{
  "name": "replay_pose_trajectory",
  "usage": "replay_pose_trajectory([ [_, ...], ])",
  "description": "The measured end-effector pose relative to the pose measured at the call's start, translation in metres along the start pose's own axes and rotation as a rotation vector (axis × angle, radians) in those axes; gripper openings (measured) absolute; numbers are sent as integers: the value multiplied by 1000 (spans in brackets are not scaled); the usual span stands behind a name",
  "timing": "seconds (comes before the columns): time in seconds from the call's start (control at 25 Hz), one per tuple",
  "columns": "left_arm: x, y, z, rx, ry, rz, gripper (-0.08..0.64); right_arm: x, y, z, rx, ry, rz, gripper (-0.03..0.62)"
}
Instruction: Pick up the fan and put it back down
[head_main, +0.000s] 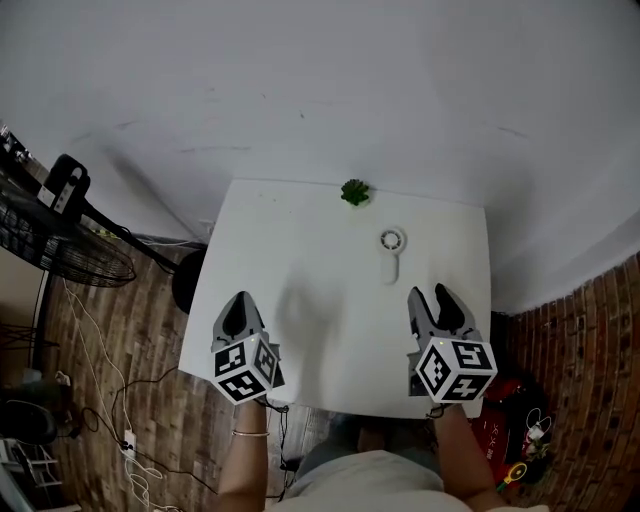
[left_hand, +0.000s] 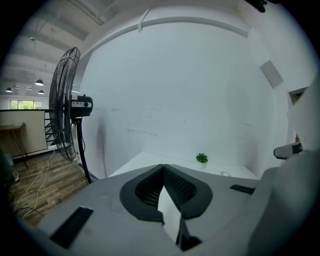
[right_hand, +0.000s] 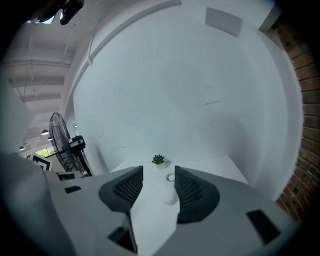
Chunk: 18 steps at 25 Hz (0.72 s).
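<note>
A small white hand-held fan (head_main: 391, 251) lies flat on the white table (head_main: 300, 260), with its round head toward the far edge and its handle toward me. In the right gripper view the fan (right_hand: 171, 189) shows in the gap between the jaws, farther along the table. My right gripper (head_main: 432, 298) is open and empty, hovering just short of the fan's handle. My left gripper (head_main: 240, 303) is over the table's near left part, well away from the fan, with its jaws shut tip to tip (left_hand: 162, 167) on nothing.
A small green potted plant (head_main: 354, 192) stands at the table's far edge, just beyond the fan. A tall black floor fan (head_main: 62, 228) stands on the wooden floor to the left, with cables trailing. A brick wall (head_main: 590, 330) and clutter are at the right.
</note>
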<state>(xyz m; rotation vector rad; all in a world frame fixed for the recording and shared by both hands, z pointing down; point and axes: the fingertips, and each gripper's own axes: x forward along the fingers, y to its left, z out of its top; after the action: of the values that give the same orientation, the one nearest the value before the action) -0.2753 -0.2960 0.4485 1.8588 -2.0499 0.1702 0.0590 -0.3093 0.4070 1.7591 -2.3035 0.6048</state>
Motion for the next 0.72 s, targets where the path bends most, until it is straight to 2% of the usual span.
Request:
replay_pose_trajectory([
  [0.32, 0, 55, -15, -42, 30, 84, 12, 45, 6, -13, -31, 63, -33, 199],
  [0.72, 10, 96, -54, -111, 97, 173, 12, 102, -2, -46, -62, 177, -89, 204],
])
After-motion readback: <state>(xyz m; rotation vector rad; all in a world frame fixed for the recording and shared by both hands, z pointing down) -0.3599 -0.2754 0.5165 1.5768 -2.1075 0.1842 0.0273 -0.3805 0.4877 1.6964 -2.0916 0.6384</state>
